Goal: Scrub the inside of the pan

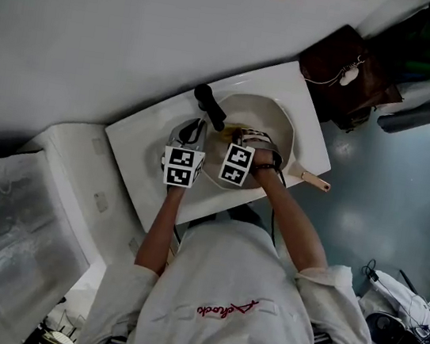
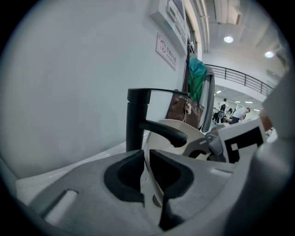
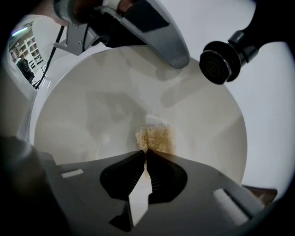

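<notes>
Right gripper is pinching a tan scrub pad in nearly closed jaws. The pad is pressing on the floor of the cream pan, near its centre.

Left gripper is clamping narrow on the pan's thin rim, on the faucet side, and bracing it.

The pan is sitting in the white sink under the black faucet, with its handle sticking out past the sink's edge.

Judgement: a scrubbing stroke across the base is in hand. To do it well:
- Press the pad flat, so the jaw tips are not scraping the coating.
- Work in overlapping circles from the centre out to the wall.
- Hold the rim firmly, so the pan is not spinning.
- Mind the spout head overhead.

I cannot make out any residue, so I cannot tell how much has been cleaned.
</notes>
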{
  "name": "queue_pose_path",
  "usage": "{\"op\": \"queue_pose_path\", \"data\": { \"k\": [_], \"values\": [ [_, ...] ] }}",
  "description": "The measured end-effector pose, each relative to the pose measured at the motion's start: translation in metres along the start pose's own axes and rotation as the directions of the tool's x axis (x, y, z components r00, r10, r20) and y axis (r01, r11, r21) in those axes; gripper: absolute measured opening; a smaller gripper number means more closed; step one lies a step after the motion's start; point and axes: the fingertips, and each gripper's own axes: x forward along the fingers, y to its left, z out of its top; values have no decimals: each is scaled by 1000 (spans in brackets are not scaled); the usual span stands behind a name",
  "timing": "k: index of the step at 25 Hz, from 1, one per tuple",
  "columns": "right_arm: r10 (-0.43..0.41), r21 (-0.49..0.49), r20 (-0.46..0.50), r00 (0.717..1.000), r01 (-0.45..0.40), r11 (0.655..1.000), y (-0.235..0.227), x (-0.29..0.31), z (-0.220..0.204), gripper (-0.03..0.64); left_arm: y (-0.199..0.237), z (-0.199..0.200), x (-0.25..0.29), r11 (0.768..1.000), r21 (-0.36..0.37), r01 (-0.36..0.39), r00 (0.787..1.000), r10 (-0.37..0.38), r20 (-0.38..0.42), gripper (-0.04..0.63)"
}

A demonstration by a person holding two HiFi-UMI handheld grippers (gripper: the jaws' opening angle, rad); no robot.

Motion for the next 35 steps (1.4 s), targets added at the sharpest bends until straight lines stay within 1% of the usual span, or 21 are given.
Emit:
{"op": "queue_pose_path", "data": {
  "k": [7,13,20,35],
  "values": [
    [-9,26,-34,999,10,1000,-8,2,-24,25,0,0,0,1000,-1,0,1000,0,-1,38],
    [-9,29,-56,998,11,1000,-3,1,-36,25,0,0,0,1000,-2,-7,1000,7,-3,37],
    [11,-27,-58,998,-13,1000,26,-1,-26,25,1,-1,0,1000,-6,-13,1000,13,1,36],
    [11,4,-23,1000,-11,1000,27,-1,-24,26,-1,-1,-1,999,-27,-20,1000,20,-10,37]
  ]
}}
